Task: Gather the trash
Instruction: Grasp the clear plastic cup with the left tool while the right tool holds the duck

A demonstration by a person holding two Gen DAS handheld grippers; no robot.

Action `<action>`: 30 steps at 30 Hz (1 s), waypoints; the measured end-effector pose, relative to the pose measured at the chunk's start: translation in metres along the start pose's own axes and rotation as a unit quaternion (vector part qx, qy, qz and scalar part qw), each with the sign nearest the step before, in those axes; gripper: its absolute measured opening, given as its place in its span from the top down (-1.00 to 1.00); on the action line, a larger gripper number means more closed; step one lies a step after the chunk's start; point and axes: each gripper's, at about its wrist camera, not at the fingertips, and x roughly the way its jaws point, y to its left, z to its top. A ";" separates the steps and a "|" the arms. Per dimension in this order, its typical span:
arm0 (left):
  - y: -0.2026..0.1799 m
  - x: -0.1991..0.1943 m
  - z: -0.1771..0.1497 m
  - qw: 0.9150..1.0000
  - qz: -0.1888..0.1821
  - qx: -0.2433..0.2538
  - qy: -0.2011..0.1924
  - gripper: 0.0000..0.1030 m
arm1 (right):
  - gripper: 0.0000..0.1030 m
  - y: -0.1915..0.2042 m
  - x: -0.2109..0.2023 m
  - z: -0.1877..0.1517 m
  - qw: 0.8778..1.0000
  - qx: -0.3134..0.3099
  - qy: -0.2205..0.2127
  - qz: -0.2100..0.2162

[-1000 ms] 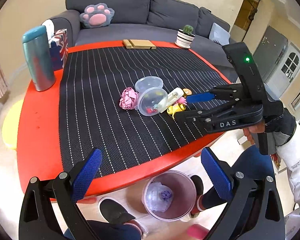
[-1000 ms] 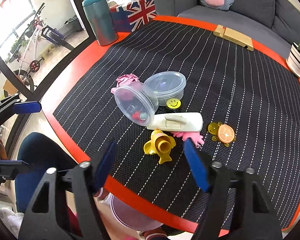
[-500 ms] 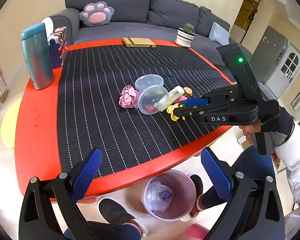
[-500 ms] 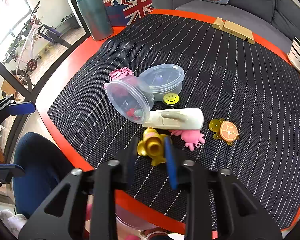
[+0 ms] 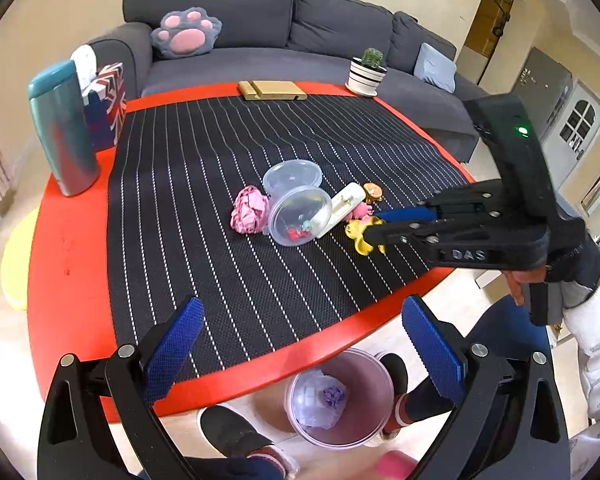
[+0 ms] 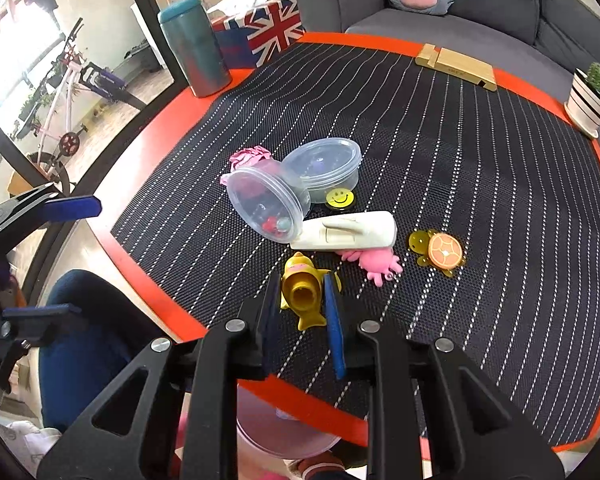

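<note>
My right gripper [image 6: 302,294] is shut on a small yellow toy [image 6: 302,294] that lies near the front edge of the striped mat; in the left wrist view the same gripper [image 5: 374,230] pinches the yellow toy [image 5: 358,236]. Just beyond it lie a white plastic piece [image 6: 346,234], a pink crab toy [image 6: 376,262], an orange turtle [image 6: 442,250], a smiley badge [image 6: 338,198], two clear tubs [image 6: 266,204] and a pink crumpled wrapper [image 5: 248,210]. My left gripper [image 5: 300,332] hangs open over the table's near edge, above a pink bin [image 5: 364,424].
A teal flask [image 5: 62,128], a flag-patterned tissue box [image 5: 108,100], a wooden stand [image 5: 272,90] and a potted cactus [image 5: 366,72] stand round the red table's rim [image 5: 68,240]. A grey sofa [image 5: 260,20] is behind. A person's shoes [image 5: 228,434] flank the bin.
The right gripper moved down onto the yellow toy and closed its fingers on it. The left gripper kept still.
</note>
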 end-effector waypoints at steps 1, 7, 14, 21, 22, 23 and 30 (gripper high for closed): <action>0.000 0.001 0.002 1.000 0.000 0.001 0.000 -0.85 | 0.59 0.000 0.000 0.000 1.000 0.000 0.000 0.000; -0.003 0.009 0.018 1.000 -0.010 0.013 0.003 -0.85 | 0.59 -0.003 -0.015 -0.010 1.000 0.009 -0.006 0.001; -0.006 0.025 0.039 0.999 -0.019 0.041 0.018 -0.85 | 0.59 -0.006 -0.025 -0.019 1.000 0.015 -0.011 0.004; -0.001 0.048 0.058 0.996 -0.023 0.070 0.041 -0.85 | 0.59 -0.014 -0.033 -0.022 1.000 0.022 -0.017 0.001; -0.001 0.049 0.060 0.996 -0.024 0.074 0.042 -0.85 | 0.59 -0.016 -0.034 -0.023 1.000 0.024 -0.017 0.000; -0.001 0.052 0.062 0.995 -0.024 0.082 0.043 -0.85 | 0.59 -0.017 -0.034 -0.023 1.000 0.025 -0.018 0.000; -0.005 0.067 0.074 0.992 -0.028 0.117 0.051 -0.85 | 0.59 -0.024 -0.037 -0.026 0.999 0.033 -0.020 -0.003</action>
